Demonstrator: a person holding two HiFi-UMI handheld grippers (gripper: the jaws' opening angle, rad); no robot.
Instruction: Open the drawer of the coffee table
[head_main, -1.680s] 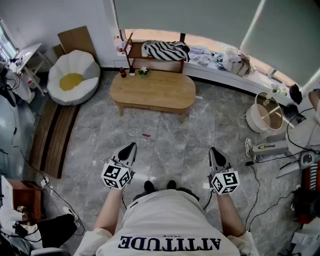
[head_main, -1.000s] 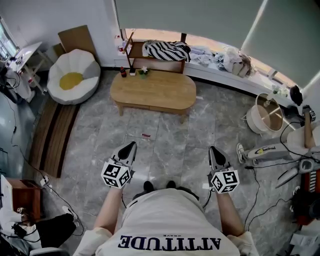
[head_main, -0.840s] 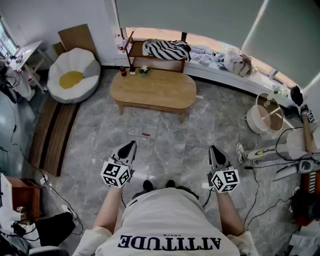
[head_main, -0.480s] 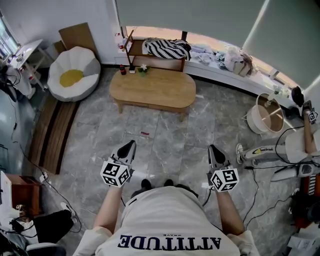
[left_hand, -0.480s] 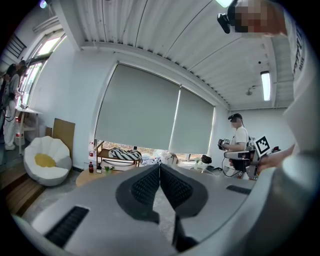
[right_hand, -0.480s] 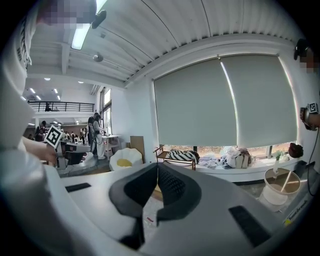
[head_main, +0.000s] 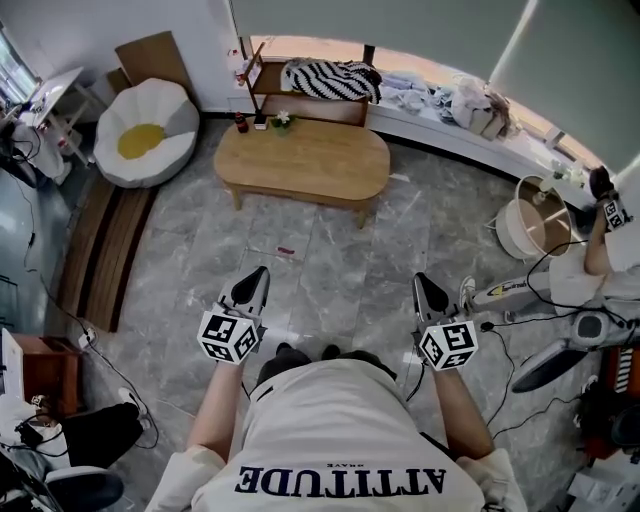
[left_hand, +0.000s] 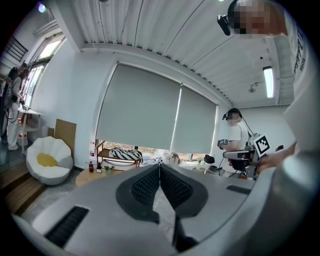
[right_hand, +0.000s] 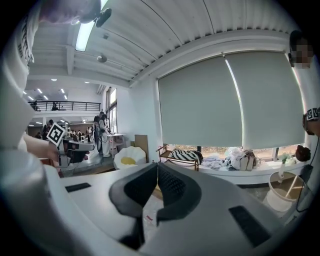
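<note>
- Two grippers in head view: left gripper (head_main: 259, 273) and right gripper (head_main: 420, 281) are held low over the grey tile floor (head_main: 330, 260), just ahead of the person's torso, both pointing twd the coffee table (head_main: 305, 160).
- Head view, cont.: the coffee table is well apart from the left fingers (head_main: 251, 287) and right fingers (head_main: 428, 296). It sits up-frame, roughly btwn the two lines they point along.
- A dark bottle (head_main: 240, 122) and a small plant (head_main: 281, 119) stand at the far-left edge of its worktop. The drawer can't be made out from this angle.
- Head view, cont.: neither gripper touches anything.
- Left gripper view: the left fingers (left_hand: 145, 185) are pressed together, tips meeting, w/ nothing btwn them. The coffee table (left_hand: 90, 178) is far off, low and left of the tips, bottle on it.
- Right gripper view: the right fingers (right_hand: 172, 187) are closed tip to tip and empty. The coffee table is mostly hidden behind them; a striped cloth (right_hand: 186, 155) shows just right of the tips, far back by the window.
</note>
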